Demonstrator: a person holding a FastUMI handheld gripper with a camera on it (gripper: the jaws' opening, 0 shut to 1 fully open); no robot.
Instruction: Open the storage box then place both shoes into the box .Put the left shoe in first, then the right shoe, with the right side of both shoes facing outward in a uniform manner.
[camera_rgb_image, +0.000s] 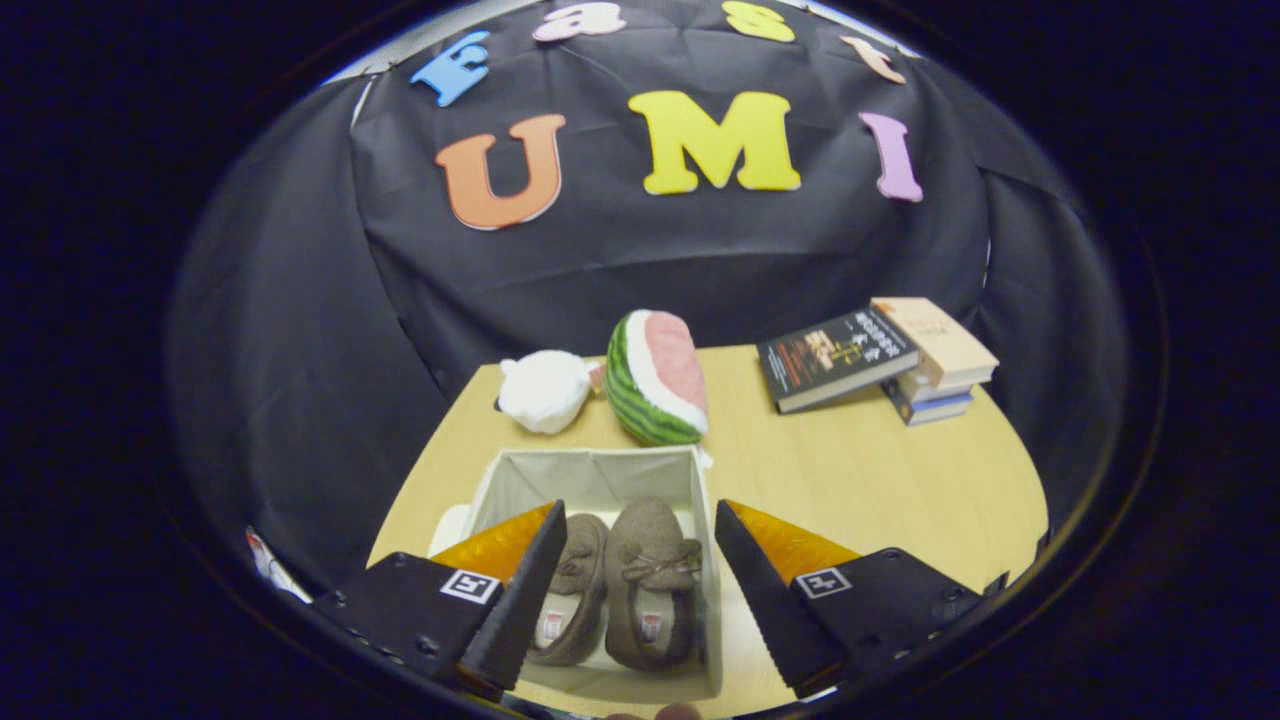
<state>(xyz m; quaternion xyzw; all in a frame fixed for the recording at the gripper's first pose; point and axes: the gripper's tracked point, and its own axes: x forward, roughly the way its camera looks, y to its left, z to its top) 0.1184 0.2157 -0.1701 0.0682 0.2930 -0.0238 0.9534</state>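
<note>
An open white fabric storage box (600, 470) sits on the wooden table just ahead of my fingers. Two brown slipper shoes lie side by side inside it, toes pointing away from me: one shoe (578, 600) on the left, partly behind my left finger, the other shoe (652, 585) to its right. My gripper (640, 580) hovers above the box, open, its fingers spread wider than the pair of shoes and touching nothing. The box's lid cannot be made out clearly; a pale flap (450, 525) shows at the box's left side.
A plush watermelon slice (657, 378) and a white plush toy (545, 390) sit on the table (880, 490) just beyond the box. A stack of books (880, 360) lies at the far right. Bare tabletop stretches right of the box.
</note>
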